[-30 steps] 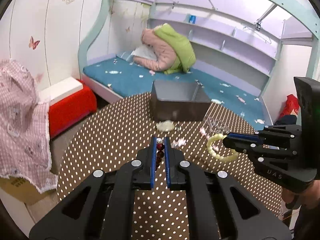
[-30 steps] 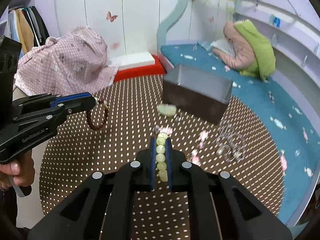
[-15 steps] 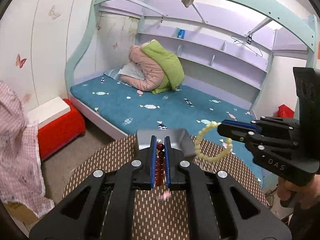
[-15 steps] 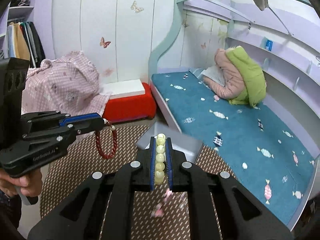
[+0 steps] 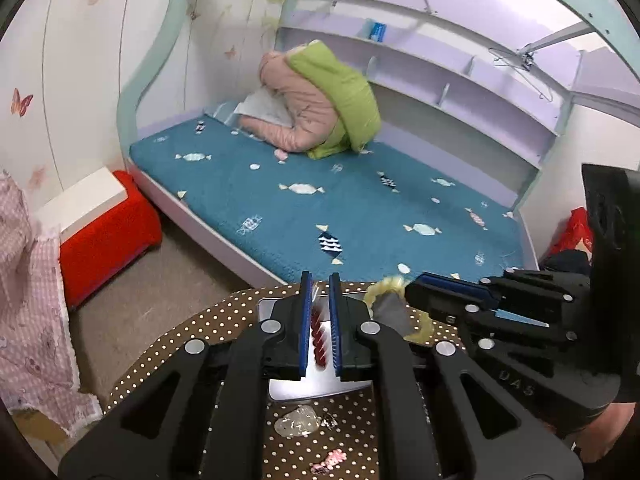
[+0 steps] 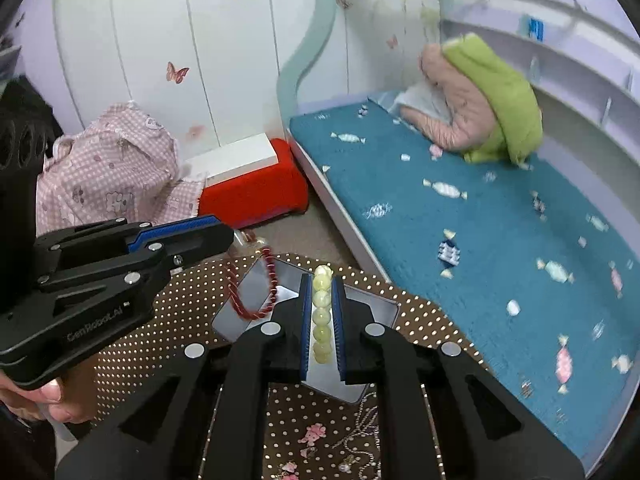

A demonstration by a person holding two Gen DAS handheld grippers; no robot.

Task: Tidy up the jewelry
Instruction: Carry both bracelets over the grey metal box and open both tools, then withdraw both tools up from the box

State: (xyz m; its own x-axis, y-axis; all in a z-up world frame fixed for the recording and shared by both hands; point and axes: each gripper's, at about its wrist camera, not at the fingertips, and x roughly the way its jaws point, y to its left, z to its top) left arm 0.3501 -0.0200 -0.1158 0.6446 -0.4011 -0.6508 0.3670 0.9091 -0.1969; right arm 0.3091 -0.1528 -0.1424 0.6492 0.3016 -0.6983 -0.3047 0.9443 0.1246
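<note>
My left gripper [image 5: 319, 280] is shut on a dark red bead bracelet [image 5: 318, 336], which hangs as a loop [image 6: 256, 288] over the open grey jewelry box [image 6: 384, 304]. My right gripper [image 6: 322, 280] is shut on a pale yellow-green bead bracelet [image 6: 322, 316], also held above the box; its loop shows in the left wrist view [image 5: 420, 328]. The box [image 5: 304, 390] stands on the brown polka-dot table [image 5: 192, 340], under both grippers. The left gripper also shows in the right wrist view [image 6: 224, 236], and the right gripper in the left wrist view [image 5: 412, 290].
Loose pieces lie on the table in front of the box: a clear crystal piece [image 5: 298, 426], pink bear charms [image 6: 312, 436] and a silver chain [image 6: 360, 440]. Beyond the table are a teal bed [image 5: 360, 208], a red stool [image 5: 104, 232] and a pink checked cloth [image 6: 108, 172].
Both grippers have risen and moved forward from low over the table to above the open box, each carrying its bracelet. The box now lies directly beneath the fingers.
</note>
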